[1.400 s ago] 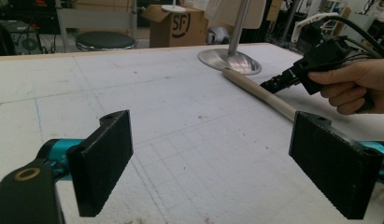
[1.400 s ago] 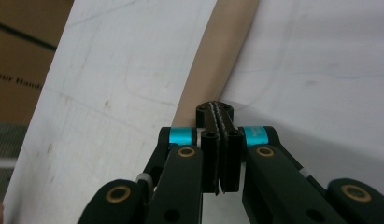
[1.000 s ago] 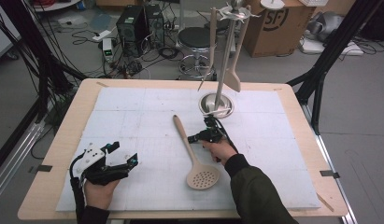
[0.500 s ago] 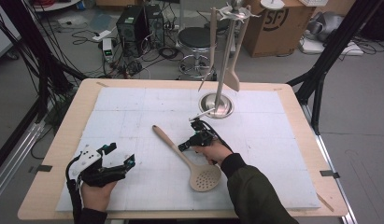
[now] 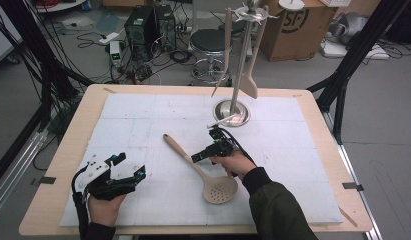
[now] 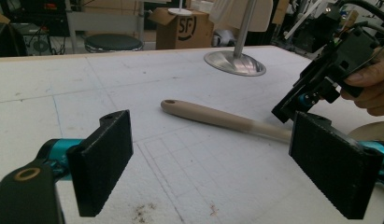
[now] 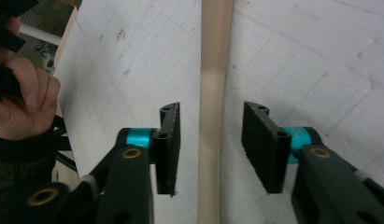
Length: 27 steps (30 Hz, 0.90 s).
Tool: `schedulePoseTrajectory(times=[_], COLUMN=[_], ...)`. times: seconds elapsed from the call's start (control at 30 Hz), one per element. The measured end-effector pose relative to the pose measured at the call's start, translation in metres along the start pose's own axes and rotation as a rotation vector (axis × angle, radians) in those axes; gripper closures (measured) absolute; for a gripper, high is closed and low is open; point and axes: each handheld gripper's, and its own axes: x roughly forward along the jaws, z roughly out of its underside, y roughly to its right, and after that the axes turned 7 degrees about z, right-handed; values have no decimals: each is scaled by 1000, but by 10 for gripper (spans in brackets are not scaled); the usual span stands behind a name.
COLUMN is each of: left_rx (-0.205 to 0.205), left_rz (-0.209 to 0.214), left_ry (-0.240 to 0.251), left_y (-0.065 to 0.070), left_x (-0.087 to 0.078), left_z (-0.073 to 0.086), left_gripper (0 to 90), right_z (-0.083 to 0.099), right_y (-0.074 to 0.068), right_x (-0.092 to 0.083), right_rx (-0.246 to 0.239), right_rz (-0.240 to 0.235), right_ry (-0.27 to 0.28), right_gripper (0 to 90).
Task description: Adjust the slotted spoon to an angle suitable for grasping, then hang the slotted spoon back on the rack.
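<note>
Now the slotted spoon (image 5: 200, 166) lies flat on the white mat (image 5: 143, 115) that covers the table, about midway between the left and right edges and nearer the front edge. Its handle end points toward the back-left corner; its perforated bowl sits toward the front, just beside the person's right hand.

Right gripper (image 5: 207, 152): jaws have just been opening. They stand apart on either side of the handle, pads clear of it, so the spoon is released and rests on the mat. In the right gripper view the handle (image 7: 213, 93) runs straight up between the two pads with a gap on each side.

Left gripper (image 5: 124, 175): near the front-left corner, jaws spread wide, nothing between them, aimed across the mat at the spoon.

Utensil stand (image 5: 233, 112) toward the back edge, right of centre, with other utensils hanging from it; well apart from the spoon.

Handling, as judged: one-piece, beige, likely plastic or silicone-coated, light and stiff, smooth enough to slip under a loose pinch. The best hold looks to be mid-handle, across its narrow width; the bowl end is broad and awkward.
</note>
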Motion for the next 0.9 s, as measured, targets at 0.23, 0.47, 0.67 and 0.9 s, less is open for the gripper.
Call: schedulePoseTrajectory(times=[0.23, 0.47, 0.67, 0.9], left_rx=[2, 3, 7, 3], left_rz=[3, 10, 15, 12], left_ry=[2, 6, 4, 8], left_y=[1, 2, 3, 3], left_x=[1, 2, 4, 3], left_z=[0, -2, -2, -2], left_gripper=[142, 142, 142, 142], right_z=[7, 17, 19, 18], right_y=[-10, -22, -32, -47], right_x=[-1, 8, 12, 17], right_rx=[-32, -46, -74, -118], right_rz=[24, 82, 161, 280], right_ry=[-21, -80, -85, -99], right_gripper=[561, 565, 591, 605])
